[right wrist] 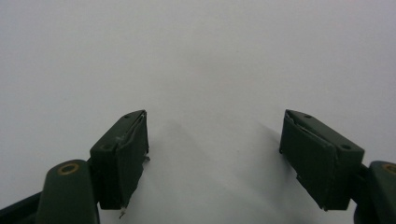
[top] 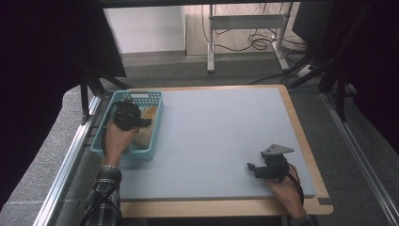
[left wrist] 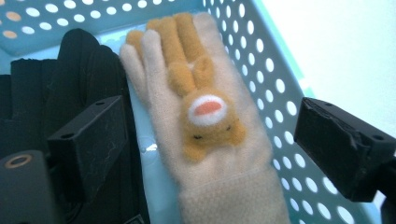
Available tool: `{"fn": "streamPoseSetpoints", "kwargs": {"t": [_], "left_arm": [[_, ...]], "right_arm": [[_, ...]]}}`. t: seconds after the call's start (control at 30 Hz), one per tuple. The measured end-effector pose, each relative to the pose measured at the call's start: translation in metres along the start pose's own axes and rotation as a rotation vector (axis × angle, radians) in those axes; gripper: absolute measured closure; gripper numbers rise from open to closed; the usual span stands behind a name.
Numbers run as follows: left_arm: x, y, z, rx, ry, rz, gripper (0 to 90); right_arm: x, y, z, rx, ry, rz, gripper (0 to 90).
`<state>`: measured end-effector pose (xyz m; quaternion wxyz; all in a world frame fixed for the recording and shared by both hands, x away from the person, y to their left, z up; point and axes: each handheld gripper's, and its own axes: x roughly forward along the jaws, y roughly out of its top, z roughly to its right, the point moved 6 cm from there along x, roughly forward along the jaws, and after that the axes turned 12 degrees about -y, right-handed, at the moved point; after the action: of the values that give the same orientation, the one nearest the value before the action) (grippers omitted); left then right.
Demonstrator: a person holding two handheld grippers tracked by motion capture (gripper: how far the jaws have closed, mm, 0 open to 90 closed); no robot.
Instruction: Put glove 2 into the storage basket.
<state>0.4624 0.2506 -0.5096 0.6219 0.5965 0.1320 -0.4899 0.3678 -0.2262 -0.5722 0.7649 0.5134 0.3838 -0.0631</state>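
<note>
A cream glove (left wrist: pixel 219 154) with an orange plush animal sewn on its back lies flat in the light blue perforated basket (left wrist: pixel 275 70). Beside it in the basket lies a black glove (left wrist: pixel 88 70). My left gripper (left wrist: pixel 212 140) hovers over the cream glove with its jaws spread wide; the glove lies under the gap and the pads do not press on it. From above, the left gripper (top: pixel 129 117) sits over the basket (top: pixel 108 110) at the table's left. My right gripper (top: pixel 256 168) rests open near the front right of the grey mat (top: pixel 216 136), nothing between its jaws (right wrist: pixel 212 154).
The basket stands at the left edge of the mat, close to the metal frame rail (top: pixel 70 155). A wooden table border (top: pixel 301 127) surrounds the mat. Desk legs and cables (top: pixel 254 37) stand on the floor beyond the far edge.
</note>
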Motion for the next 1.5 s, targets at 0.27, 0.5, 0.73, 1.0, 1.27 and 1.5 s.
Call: {"fn": "streamPoseSetpoints", "kwargs": {"t": [0.27,0.5,0.73,1.0,1.27,1.5], "left_arm": [[-0.008,-0.001,0.004,0.028,-0.001,0.026,6.5],[-0.014,-0.002,0.008,0.075,0.017,0.032,4.8],[-0.021,-0.001,0.019,0.103,0.005,0.064,3.6],[-0.029,0.002,0.04,0.109,-0.073,0.14,2.4],[-0.033,0.0,0.063,0.145,-0.109,0.176,0.8],[-0.025,-0.005,0.079,0.18,-0.129,0.163,0.3]], "right_arm": [[0.0,0.0,0.0,0.0,0.0,0.0,23.0],[0.0,0.0,0.0,0.0,0.0,0.0,23.0],[0.0,0.0,0.0,0.0,-0.001,0.0,22.9],[0.0,0.0,0.0,-0.003,-0.003,0.0,22.9],[0.0,0.0,0.0,-0.002,-0.003,-0.001,22.8],[0.0,0.0,0.0,0.0,-0.002,-0.001,22.8]]}}
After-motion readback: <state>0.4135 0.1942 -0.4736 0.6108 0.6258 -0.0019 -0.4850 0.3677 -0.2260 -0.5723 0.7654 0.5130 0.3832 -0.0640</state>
